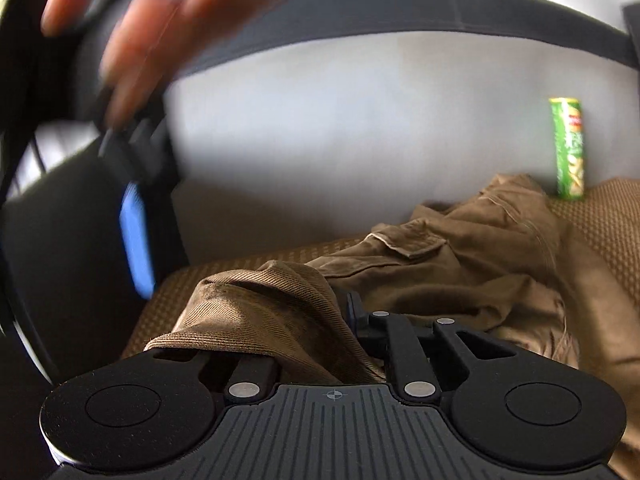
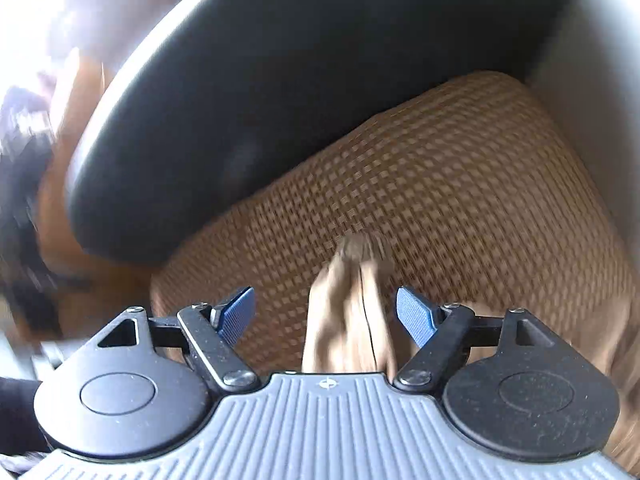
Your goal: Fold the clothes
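The brown trousers (image 1: 460, 264) lie crumpled on the woven mat (image 1: 600, 216), one fold pinched in the left gripper (image 1: 352, 316). The right gripper (image 2: 326, 312) gapes wide around a cloth strip (image 2: 348, 320). A green can (image 1: 568, 148) stands behind; a blurred hand (image 1: 132, 28) crosses above

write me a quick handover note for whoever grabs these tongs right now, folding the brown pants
Left tongs: brown pants fabric is draped over them, fingers mostly hidden, so the grip cannot be confirmed.
Right tongs: open, blue pads apart, a strip of the fabric hanging between them unclamped.
Pants lie crumpled on the woven brown seat cushion; a green snack can stands behind them by the wall.
Done: no neat fold visible.
Left: spread the pants flat, then fold.
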`<state>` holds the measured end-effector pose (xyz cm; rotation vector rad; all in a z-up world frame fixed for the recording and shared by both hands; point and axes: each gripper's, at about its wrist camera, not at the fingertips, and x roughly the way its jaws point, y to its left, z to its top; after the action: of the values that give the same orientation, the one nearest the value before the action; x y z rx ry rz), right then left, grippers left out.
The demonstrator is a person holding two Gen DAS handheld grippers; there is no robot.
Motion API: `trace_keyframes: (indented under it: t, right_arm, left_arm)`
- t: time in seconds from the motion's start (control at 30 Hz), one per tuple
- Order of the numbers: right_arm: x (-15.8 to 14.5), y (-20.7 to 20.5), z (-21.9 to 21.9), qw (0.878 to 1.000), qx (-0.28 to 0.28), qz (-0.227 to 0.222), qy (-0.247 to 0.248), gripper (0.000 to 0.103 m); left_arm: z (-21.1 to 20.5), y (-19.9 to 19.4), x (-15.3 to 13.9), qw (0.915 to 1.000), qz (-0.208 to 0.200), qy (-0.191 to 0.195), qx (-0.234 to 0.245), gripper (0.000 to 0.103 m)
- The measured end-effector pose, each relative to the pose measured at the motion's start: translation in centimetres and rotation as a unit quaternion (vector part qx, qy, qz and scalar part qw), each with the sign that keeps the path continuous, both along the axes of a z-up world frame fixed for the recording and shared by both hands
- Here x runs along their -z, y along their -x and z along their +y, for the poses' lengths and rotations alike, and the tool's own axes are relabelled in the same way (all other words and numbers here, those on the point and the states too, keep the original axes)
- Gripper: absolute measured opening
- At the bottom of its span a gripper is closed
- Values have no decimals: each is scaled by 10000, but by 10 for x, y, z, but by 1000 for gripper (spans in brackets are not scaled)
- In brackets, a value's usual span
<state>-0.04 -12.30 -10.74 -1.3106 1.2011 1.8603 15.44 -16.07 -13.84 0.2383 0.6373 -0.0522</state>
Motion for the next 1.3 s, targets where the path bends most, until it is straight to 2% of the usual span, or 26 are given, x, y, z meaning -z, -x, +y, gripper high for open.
trace_keyframes:
  t: [0.1,0.17,0.3,0.33,0.37,0.4,0.43,0.47,0.5,0.57,0.63,0.7,0.77,0.8,0.9,0.93,0.97,1.03,1.07,1.1,1.13,1.23,1.3]
  right_arm:
    - [30,34,8,9942,-770,-695,299,81]
    - [52,44,11,9866,-1047,-1073,637,81]
    - [74,46,5,9777,-1094,-1247,1287,81]
    - [76,47,4,9762,-1103,-1273,1369,71]
    - [77,47,-1,9744,-1126,-1297,1450,38]
    - [75,48,0,9741,-1083,-1311,1489,26]
    - [71,45,1,9773,-922,-1253,1434,19]
    - [61,42,3,9829,-733,-1134,1251,16]
    - [47,34,4,9890,-532,-936,1012,15]
    - [7,6,2,9979,101,-447,455,11]
    - [-36,-27,-6,9969,774,62,-145,10]
    - [-83,-68,-31,9845,1496,334,-851,9]
    - [-123,-110,-73,9625,2192,449,-1531,9]
    - [-139,-132,-99,9467,2629,474,-1798,9]
    - [-156,-187,-188,8961,3863,432,-2144,9]
    - [-155,-199,-218,8803,4206,383,-2162,9]
    - [-154,-211,-248,8640,4535,343,-2162,9]
    - [-142,-218,-303,8257,5224,394,-2093,8]
    - [-135,-222,-330,8045,5559,425,-2050,8]
    - [-130,-220,-355,7833,5856,480,-2032,8]
    - [-127,-216,-376,7651,6092,548,-2013,8]
    - [-118,-191,-430,7159,6667,666,-1963,8]
    - [-115,-174,-460,6914,6954,704,-1828,8]
  left_arm:
    - [-5,12,-1,9990,-175,-330,258,8]
    - [-8,21,-2,9979,-271,-460,369,8]
    - [-12,32,-7,9965,-404,-546,493,8]
    - [-12,34,-8,9968,-393,-507,475,8]
    - [-10,34,-9,9974,-346,-456,437,9]
    - [-10,36,-10,9979,-299,-416,399,15]
    - [-9,38,-11,9982,-250,-401,358,17]
    - [-9,40,-12,9986,-191,-378,326,29]
    - [-10,40,-13,9989,-121,-354,299,32]
    - [-8,40,-15,9995,5,-241,182,34]
    - [-1,39,-19,9999,100,-30,-30,40]
    - [7,40,-26,9992,109,202,-327,60]
    - [17,44,-34,9974,77,526,-492,70]
    - [21,46,-38,9961,75,689,-548,80]
    - [29,51,-51,9906,232,1251,-502,86]
    - [33,50,-53,9836,417,1670,-540,86]
    - [37,47,-54,9729,618,2147,-590,86]
    - [43,46,-52,9462,961,3008,-704,88]
    - [43,46,-50,9353,1128,3275,-719,88]
    - [41,47,-49,9295,1252,3392,-725,87]
    - [35,48,-47,9288,1351,3383,-677,87]
    - [13,52,-44,9366,1694,3054,-284,83]
    - [-1,54,-41,9393,1969,2809,116,84]
